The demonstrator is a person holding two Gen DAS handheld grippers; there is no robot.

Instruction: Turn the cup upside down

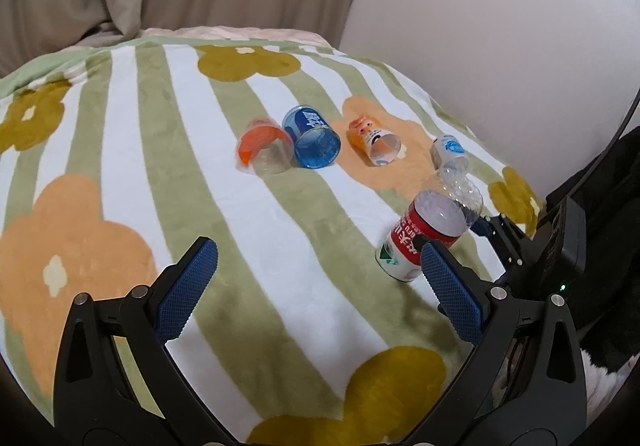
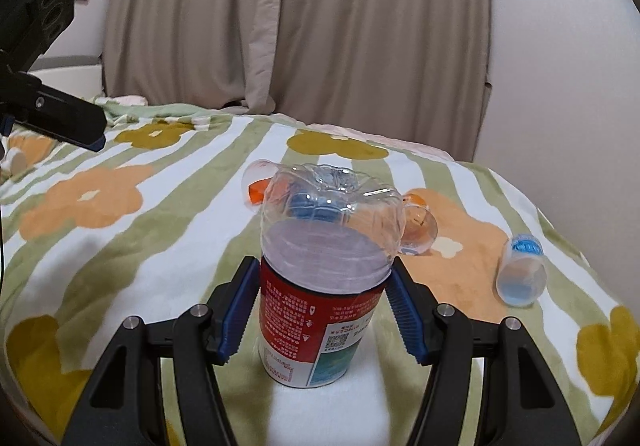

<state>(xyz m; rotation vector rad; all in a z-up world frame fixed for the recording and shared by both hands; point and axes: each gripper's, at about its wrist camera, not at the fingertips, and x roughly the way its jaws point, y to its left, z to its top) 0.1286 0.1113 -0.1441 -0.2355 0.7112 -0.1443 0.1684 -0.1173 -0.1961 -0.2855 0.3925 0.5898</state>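
Note:
A clear plastic cup with a red label [image 2: 320, 286] stands upside down on the flowered blanket, its ridged base on top. My right gripper [image 2: 324, 302] has its blue pads against both sides of the label, shut on the cup. In the left wrist view the same cup [image 1: 424, 238] leans at the right, with the right gripper's black body [image 1: 520, 242] behind it. My left gripper [image 1: 316, 278] is open and empty, hovering over the blanket to the left of the cup.
Several other cups lie on their sides on the blanket [image 1: 120, 126]: orange-banded [image 1: 262, 150], blue [image 1: 312, 138], orange printed [image 1: 372, 140] and clear with blue label [image 1: 450, 152]. Curtains [image 2: 300, 18] and a white wall [image 1: 500, 26] stand behind.

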